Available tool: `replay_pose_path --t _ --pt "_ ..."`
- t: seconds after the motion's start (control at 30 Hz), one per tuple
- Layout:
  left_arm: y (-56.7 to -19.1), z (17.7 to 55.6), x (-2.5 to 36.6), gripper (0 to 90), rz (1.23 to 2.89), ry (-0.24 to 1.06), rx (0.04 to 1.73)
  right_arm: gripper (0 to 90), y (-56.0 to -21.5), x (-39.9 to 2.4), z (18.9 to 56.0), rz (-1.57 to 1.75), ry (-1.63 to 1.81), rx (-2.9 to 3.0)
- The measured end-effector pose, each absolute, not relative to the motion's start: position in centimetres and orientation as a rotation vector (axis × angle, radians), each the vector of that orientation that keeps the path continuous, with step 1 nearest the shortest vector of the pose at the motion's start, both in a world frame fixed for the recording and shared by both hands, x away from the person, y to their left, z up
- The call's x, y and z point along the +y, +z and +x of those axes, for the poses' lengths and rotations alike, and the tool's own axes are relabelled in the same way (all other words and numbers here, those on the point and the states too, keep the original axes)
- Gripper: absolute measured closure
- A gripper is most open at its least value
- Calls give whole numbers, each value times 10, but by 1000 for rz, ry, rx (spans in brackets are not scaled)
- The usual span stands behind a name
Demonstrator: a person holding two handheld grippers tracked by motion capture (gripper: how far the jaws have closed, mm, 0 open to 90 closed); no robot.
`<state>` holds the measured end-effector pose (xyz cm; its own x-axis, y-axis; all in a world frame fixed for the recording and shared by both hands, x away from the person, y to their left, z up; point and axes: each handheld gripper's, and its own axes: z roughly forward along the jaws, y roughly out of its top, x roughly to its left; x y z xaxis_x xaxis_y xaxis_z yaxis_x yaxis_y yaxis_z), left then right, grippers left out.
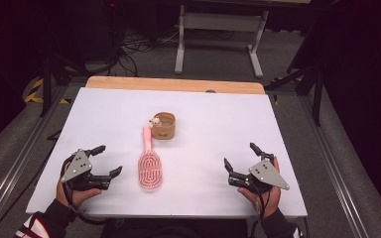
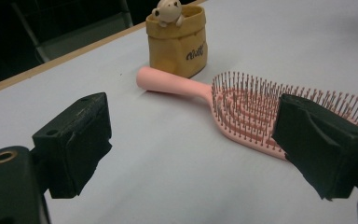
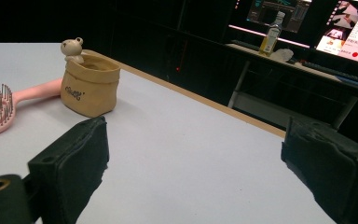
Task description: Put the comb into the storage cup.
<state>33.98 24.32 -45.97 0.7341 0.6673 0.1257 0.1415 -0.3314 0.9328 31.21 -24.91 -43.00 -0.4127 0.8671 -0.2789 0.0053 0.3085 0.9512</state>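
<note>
A pink hairbrush [image 1: 149, 161] lies bristles up near the middle of the white table [image 1: 213, 124], its handle pointing toward a small tan pouch-shaped holder [image 1: 164, 125] with a little bear figure on its rim. In the left gripper view the hairbrush [image 2: 242, 105] and the holder [image 2: 179, 42] lie just ahead. My left gripper [image 1: 107, 159] rests open at the front left, a short way left of the brush head. At the front right my right gripper [image 1: 238, 156] stands open and empty. The holder [image 3: 89, 86] shows far left in the right gripper view.
A wooden strip [image 1: 173, 84] runs along the table's far edge. Beyond it stand a white desk frame [image 1: 221, 34] and cables on the floor. In the right gripper view a desk with monitors [image 3: 354, 28] and a bottle [image 3: 271, 32] stands off the table.
</note>
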Motion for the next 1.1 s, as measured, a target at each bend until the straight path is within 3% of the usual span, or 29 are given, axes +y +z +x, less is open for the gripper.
replay_pose_path --t 0.5,0.63,0.7,0.77,0.8,0.87,1.1 --pt "-459 333 248 174 1875 643 598 88 -433 -243 314 774 1185 1705" --pt "-457 334 247 321 1884 642 595 91 -435 -242 315 766 1177 1720" --pt "-457 335 247 477 1907 627 584 93 -435 -243 315 777 1172 1720" --pt "-458 336 247 575 1912 609 578 95 -435 -245 316 785 1176 1720" --pt "-457 335 248 754 1924 604 556 99 -435 -245 316 791 1178 1711" --pt "-457 335 248 876 1934 580 531 99 -435 -245 317 792 1176 1714" --pt "-458 337 242 900 1989 552 510 99 -436 -244 317 787 1169 1726"
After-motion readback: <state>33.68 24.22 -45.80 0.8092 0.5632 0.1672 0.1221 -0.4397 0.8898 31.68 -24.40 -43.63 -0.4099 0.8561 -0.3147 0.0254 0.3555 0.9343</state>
